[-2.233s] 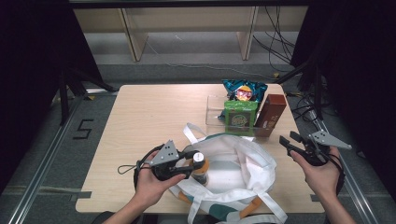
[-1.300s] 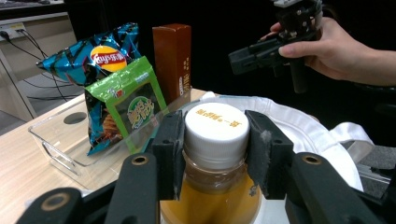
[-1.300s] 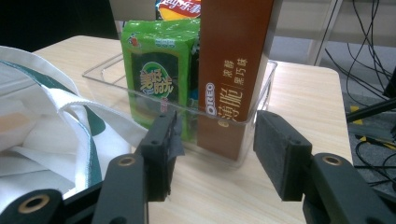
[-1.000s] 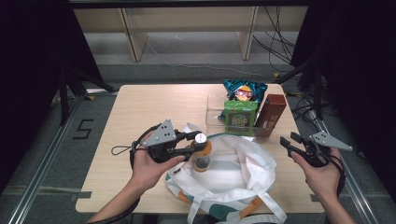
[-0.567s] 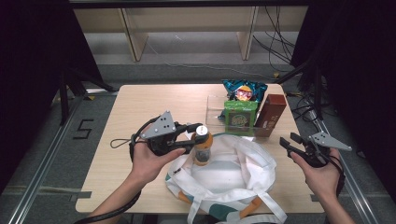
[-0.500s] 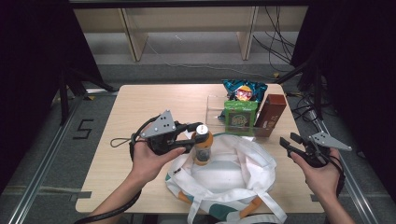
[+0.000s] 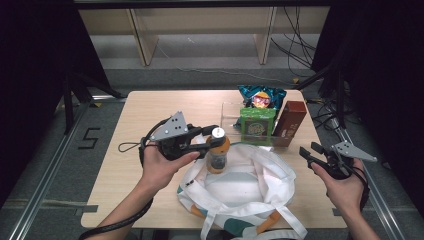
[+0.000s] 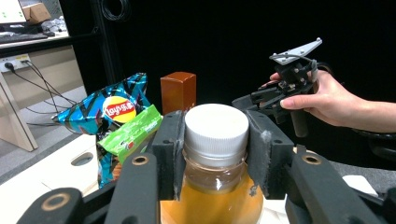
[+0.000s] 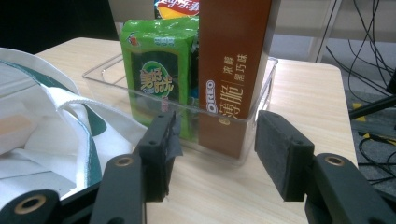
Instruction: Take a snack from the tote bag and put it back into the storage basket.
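The left gripper (image 7: 216,139) grips a bottle of amber drink (image 7: 218,154) by its white-capped neck, upright over the white tote bag (image 7: 250,187); the right gripper (image 7: 311,151) hangs unclenched and empty beside the clear tray (image 9: 254,119).

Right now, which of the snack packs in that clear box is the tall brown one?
The brown carton, at the right end of the clear box. It stands taller than the green packet beside it and the blue chip bag behind.
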Available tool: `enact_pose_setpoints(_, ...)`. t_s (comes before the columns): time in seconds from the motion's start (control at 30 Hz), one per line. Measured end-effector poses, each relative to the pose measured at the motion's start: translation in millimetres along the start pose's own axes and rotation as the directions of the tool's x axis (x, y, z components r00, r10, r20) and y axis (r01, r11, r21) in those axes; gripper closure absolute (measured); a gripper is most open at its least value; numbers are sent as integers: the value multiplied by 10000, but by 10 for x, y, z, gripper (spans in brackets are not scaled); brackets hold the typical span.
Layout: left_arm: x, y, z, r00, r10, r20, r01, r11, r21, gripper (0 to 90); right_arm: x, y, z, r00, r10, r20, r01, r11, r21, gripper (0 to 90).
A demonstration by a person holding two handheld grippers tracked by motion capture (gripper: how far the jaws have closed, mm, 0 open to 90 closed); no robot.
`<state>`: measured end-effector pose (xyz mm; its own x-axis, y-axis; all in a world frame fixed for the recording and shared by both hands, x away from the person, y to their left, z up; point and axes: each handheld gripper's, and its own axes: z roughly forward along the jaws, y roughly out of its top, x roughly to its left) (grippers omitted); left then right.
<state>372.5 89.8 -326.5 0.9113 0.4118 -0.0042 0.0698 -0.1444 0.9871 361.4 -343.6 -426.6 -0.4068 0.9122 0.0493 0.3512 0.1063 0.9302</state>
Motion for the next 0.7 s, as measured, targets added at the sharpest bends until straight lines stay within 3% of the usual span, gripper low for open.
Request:
enact_pose_setpoints(0.17, 15, 40, 8, 10000, -32, -25, 32, 9999, -97, 591, -2, -4, -10, 10000, 8, 23, -8, 9998, 189, 487)
enact_pose_setpoints(0.23, 22, 58, 12, 10000, -36, 6, 36, 9999, -130, 591, 0, -11, 0, 9998, -59, 213, 60, 10000, -28, 486)
enact_pose_setpoints(0.37, 39, 93, 19, 10000, -27, 0, 27, 9998, -219, 591, 14, -12, -19, 10000, 76, -19, -75, 9996, 288, 484)
enact_pose_setpoints(0.4, 42, 103, 18, 10000, -28, -7, 28, 9997, -222, 591, 0, -11, -19, 9999, -126, -41, 127, 9994, 308, 484)
enact_pose_setpoints(0.43, 47, 111, 21, 10000, -2, -11, 2, 9996, -273, 591, 14, -13, -21, 10000, 47, -3, -47, 9994, 353, 483)
enact_pose_setpoints(0.47, 50, 120, 20, 10000, -35, -22, 35, 9997, -256, 591, 4, -19, -12, 9999, -100, 51, 99, 9997, 213, 483)
enact_pose_setpoints(0.5, 56, 127, 21, 10000, -42, -27, 41, 9995, -305, 591, 24, -18, -1, 9996, 220, 149, -220, 9998, 34, 483)
enact_pose_setpoints(0.53, 62, 133, 22, 10000, -29, -21, 28, 9995, -314, 591, 24, -17, 4, 9996, 203, 198, -203, 9998, -19, 482)
enact_pose_setpoints(0.6, 71, 141, 24, 10000, -47, -30, 46, 9994, -337, 591, 12, -13, -26, 10000, 14, -33, -12, 9993, 385, 481)
enact_pose_setpoints(0.7, 81, 153, 27, 10000, -33, -5, 33, 9995, -315, 591, 6, -22, -8, 9999, -104, -54, 106, 9995, 283, 481)
